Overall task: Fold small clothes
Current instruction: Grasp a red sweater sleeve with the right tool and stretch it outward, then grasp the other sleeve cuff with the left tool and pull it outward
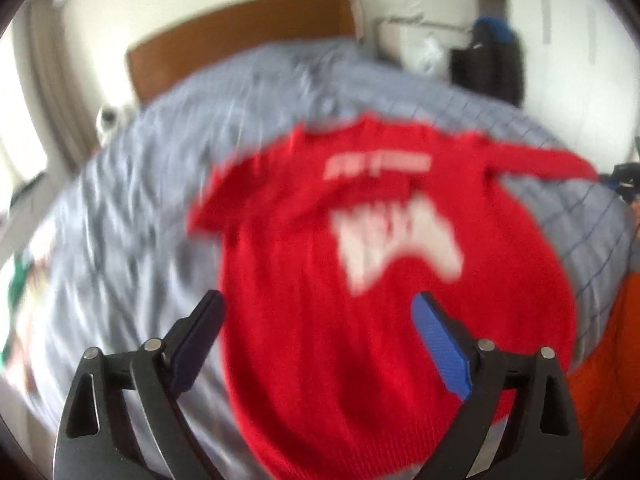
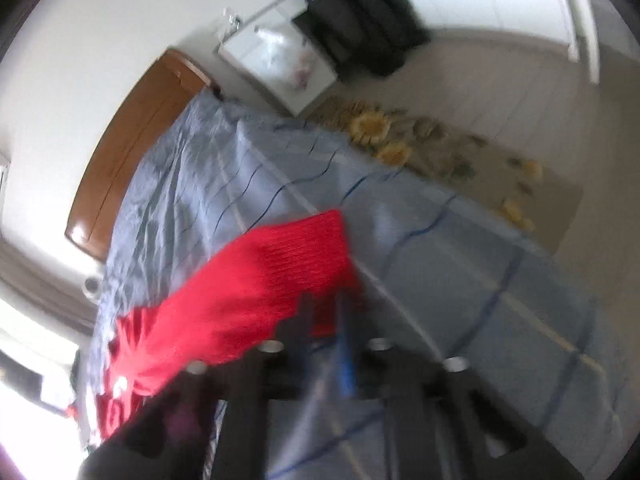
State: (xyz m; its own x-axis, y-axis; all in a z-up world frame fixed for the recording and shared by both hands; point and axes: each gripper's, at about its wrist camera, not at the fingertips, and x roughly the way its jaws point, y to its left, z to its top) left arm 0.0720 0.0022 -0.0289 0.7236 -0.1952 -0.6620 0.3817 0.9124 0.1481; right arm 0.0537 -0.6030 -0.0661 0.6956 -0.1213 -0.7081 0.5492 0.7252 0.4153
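A small red sweater [image 1: 360, 280] with a white print lies spread on the grey checked bedcover [image 1: 160, 184], one sleeve stretched to the right. My left gripper [image 1: 318, 304] is open and empty, hovering over the sweater's lower part. In the right wrist view, my right gripper [image 2: 326, 308] is shut on the red sleeve [image 2: 256, 280] near its cuff and holds it above the bedcover [image 2: 460, 280]. Both views are motion-blurred.
A wooden headboard [image 1: 240, 36] stands at the far end of the bed. A white cabinet [image 2: 276, 72] and dark hanging clothes [image 2: 360, 16] are beside the bed. A sunflower rug [image 2: 420, 140] lies on the floor. Orange fabric [image 1: 612, 360] lies at the right.
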